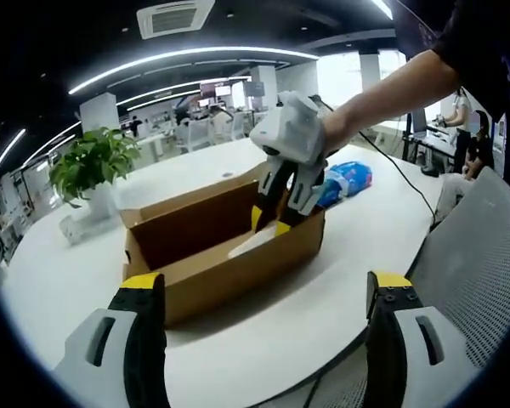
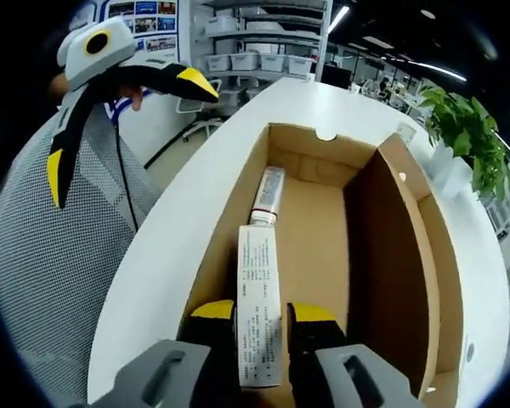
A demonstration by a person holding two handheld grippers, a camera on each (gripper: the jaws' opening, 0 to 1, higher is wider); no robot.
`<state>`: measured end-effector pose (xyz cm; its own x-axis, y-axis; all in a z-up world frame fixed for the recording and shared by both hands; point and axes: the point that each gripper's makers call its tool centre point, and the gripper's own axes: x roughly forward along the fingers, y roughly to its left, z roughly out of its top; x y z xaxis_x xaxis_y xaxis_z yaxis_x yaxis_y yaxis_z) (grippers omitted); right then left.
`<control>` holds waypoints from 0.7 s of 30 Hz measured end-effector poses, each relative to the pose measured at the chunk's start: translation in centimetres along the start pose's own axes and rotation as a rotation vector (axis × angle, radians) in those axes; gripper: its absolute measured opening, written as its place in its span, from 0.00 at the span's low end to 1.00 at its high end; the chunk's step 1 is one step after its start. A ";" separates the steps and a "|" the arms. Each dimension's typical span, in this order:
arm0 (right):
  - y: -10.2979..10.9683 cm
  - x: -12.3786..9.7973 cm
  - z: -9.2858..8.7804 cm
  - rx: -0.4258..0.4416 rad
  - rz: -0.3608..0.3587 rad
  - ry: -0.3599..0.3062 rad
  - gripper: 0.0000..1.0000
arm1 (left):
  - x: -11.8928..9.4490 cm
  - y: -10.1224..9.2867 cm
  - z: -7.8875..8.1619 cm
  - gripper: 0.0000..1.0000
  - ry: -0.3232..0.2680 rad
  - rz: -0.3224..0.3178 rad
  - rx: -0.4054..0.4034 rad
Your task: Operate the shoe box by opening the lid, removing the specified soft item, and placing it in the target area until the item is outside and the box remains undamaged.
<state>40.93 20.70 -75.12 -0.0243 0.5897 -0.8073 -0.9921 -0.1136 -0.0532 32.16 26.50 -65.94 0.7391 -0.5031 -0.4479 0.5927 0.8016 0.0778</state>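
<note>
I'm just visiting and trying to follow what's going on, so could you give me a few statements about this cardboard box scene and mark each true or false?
1. The brown cardboard shoe box on the white table stands open. True.
2. The right gripper is closed around a blue ball. False: its yellow-tipped jaws hold a long white printed carton inside the box.
3. A white tube lies on the box floor beyond the carton. True.
4. The left gripper is gripping the box wall. False: its jaws are spread apart and hold nothing, short of the box.
5. A green potted plant stands on the table. True.
6. The blue and white packet lies inside the box. False: it lies on the table behind the box.
</note>
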 end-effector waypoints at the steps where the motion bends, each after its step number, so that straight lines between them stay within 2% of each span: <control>1: 0.0 0.0 0.1 -0.007 -0.003 -0.003 0.16 | 0.0 0.0 0.0 0.98 -0.001 0.002 0.001; 8: -0.2 -0.3 0.5 -0.004 -0.020 -0.031 0.15 | -0.1 0.1 0.1 0.98 -0.004 0.007 -0.004; 21: -1.4 -2.6 1.6 -0.029 -0.069 -0.071 0.15 | -0.1 0.2 0.1 0.98 -0.003 0.009 -0.004</control>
<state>42.20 20.60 -72.02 0.0346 0.6517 -0.7577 -0.9878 -0.0929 -0.1251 32.20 26.64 -65.78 0.7456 -0.4969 -0.4441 0.5847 0.8075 0.0782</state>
